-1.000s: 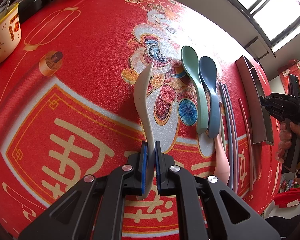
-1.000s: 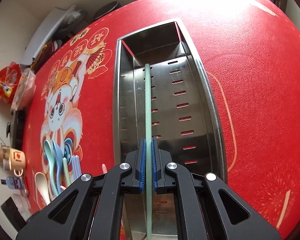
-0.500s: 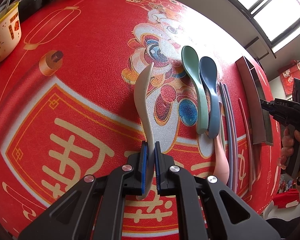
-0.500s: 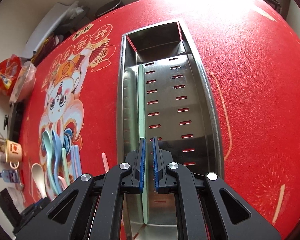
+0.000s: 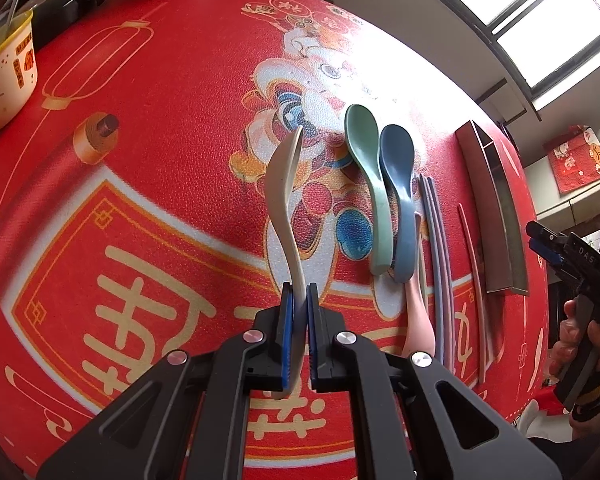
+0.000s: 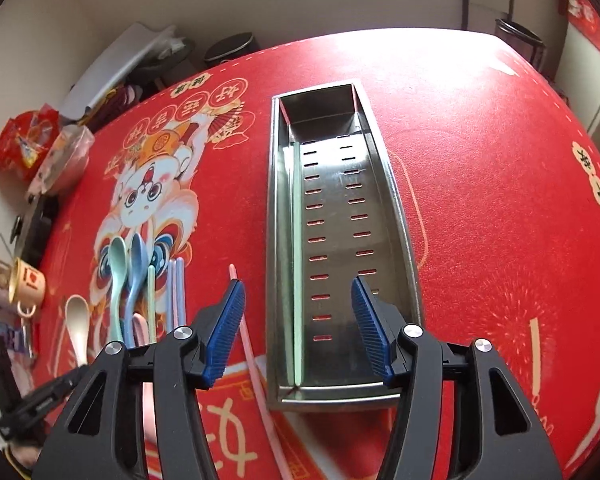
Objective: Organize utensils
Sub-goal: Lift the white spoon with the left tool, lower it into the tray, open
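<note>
Below, the left gripper (image 5: 300,312) clamps the handle of a cream spoon (image 5: 283,184) above the red cloth (image 5: 160,168). Right gripper (image 6: 298,324), fingers wide apart, hovers over the steel tray (image 6: 396,204), where a green chopstick (image 6: 297,264) lies along the left wall.

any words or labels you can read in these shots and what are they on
"DAS" on the right gripper, printed on its black body as seen from the left wrist camera.
Large gold Chinese characters on the red tablecloth: too cut off and distorted to read.
Small round Chinese characters above the lion on the tablecloth: too small to read.
Markings on the cream bowl: too small to read.
</note>
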Demonstrator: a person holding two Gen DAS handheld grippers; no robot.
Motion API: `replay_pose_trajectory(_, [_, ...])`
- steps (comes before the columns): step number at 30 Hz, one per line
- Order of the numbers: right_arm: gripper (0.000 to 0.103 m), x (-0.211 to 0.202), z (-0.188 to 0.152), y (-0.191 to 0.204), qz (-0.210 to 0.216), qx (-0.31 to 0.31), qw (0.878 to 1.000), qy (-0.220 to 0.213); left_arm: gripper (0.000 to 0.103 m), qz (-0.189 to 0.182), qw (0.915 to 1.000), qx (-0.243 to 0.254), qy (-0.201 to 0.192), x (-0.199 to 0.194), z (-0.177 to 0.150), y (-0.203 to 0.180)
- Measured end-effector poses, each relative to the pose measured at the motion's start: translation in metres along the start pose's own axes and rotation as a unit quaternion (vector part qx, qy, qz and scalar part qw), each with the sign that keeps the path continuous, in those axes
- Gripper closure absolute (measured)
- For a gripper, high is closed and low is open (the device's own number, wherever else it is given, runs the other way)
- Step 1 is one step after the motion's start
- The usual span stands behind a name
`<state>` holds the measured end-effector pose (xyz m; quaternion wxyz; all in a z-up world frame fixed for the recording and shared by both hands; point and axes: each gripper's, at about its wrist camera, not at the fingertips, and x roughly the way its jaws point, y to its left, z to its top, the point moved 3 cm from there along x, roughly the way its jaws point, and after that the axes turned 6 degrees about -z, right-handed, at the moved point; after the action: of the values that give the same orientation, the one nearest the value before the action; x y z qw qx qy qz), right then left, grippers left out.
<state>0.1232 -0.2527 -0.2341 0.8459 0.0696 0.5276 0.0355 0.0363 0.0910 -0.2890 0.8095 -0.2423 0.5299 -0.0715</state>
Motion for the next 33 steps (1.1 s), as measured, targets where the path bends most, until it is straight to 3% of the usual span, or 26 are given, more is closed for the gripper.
replay_pose_trajectory(5, [0.033, -0.008, -0.005, -0.002, 0.018, -0.010, 1.000, -0.005, 0.097, -0.019, 0.9998, 0.007, -0.001, -0.010, 0.007, -0.016])
replay_pose_trajectory(6, [0.028, -0.009, -0.006, -0.003, 0.013, -0.013, 1.000, -0.006, 0.097, -0.023, 0.9997, 0.011, 0.000, -0.010, 0.008, -0.020])
replay_pose_trajectory(7, [0.016, -0.010, -0.008, -0.004, 0.009, -0.013, 1.000, -0.010, 0.097, -0.027, 0.9995, 0.014, 0.001, -0.011, 0.009, -0.027])
replay_pose_trajectory(8, [0.015, -0.013, -0.008, -0.006, 0.010, -0.012, 1.000, -0.016, 0.097, -0.032, 0.9993, 0.018, 0.001, -0.010, 0.010, -0.033])
replay_pose_trajectory(15, [0.015, -0.024, -0.011, -0.031, -0.002, 0.005, 0.999, -0.037, 0.097, -0.075, 0.9951, 0.060, 0.021, 0.005, 0.020, -0.096])
replay_pose_trajectory(24, [0.015, -0.035, -0.016, -0.079, -0.010, 0.044, 0.998, -0.043, 0.097, -0.121, 0.9828, 0.125, 0.061, 0.058, 0.030, -0.207])
replay_pose_trajectory(33, [0.015, -0.047, -0.023, -0.126, -0.027, 0.080, 0.995, -0.052, 0.097, -0.114, 0.9777, 0.130, 0.118, 0.142, 0.035, -0.278])
